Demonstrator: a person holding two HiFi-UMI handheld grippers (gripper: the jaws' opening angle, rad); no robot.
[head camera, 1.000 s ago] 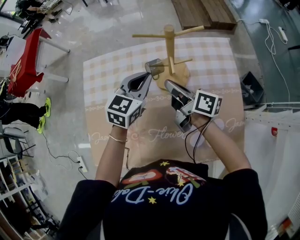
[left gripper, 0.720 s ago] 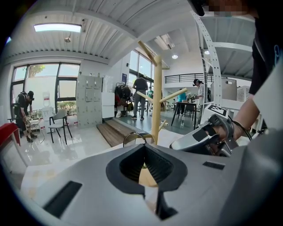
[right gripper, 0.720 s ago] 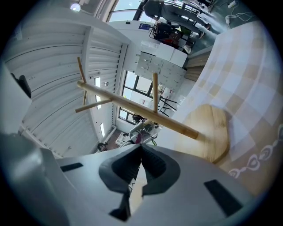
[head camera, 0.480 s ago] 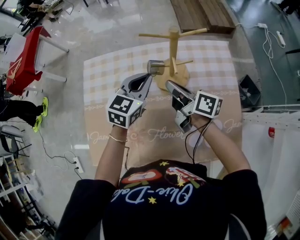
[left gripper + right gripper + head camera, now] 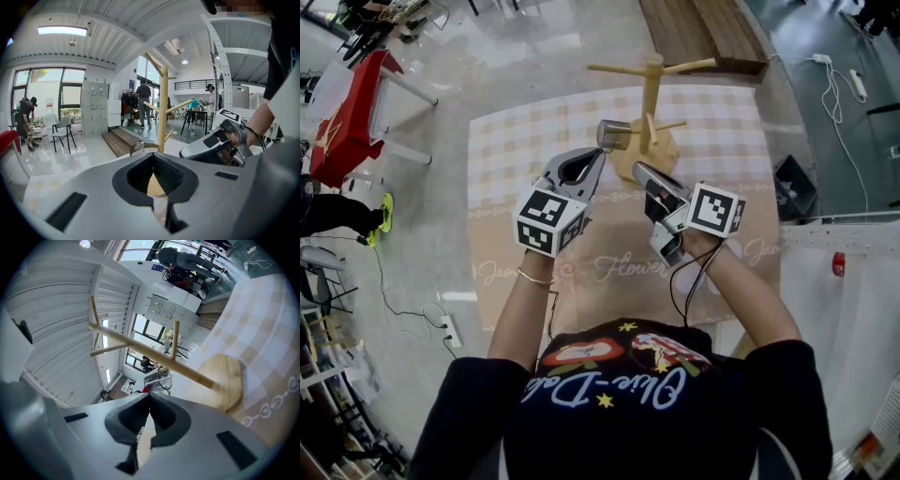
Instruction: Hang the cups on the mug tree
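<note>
A wooden mug tree stands at the far middle of the checked tablecloth. A clear glass cup sits tilted at the end of a low peg on the tree's left side. My left gripper is shut, with its tips just below the cup. I cannot tell whether they touch it. In the left gripper view the cup shows right behind the closed tips, in front of the tree. My right gripper is shut and empty near the tree's base. Its own view shows the cup past its tips.
A wooden platform lies on the floor beyond the table. A red table stands far left. A dark box and cables lie on the floor to the right. The near cloth carries printed lettering.
The head view has drifted a little, so the tree's top sits slightly further right. Both grippers and the cup keep the same places.
</note>
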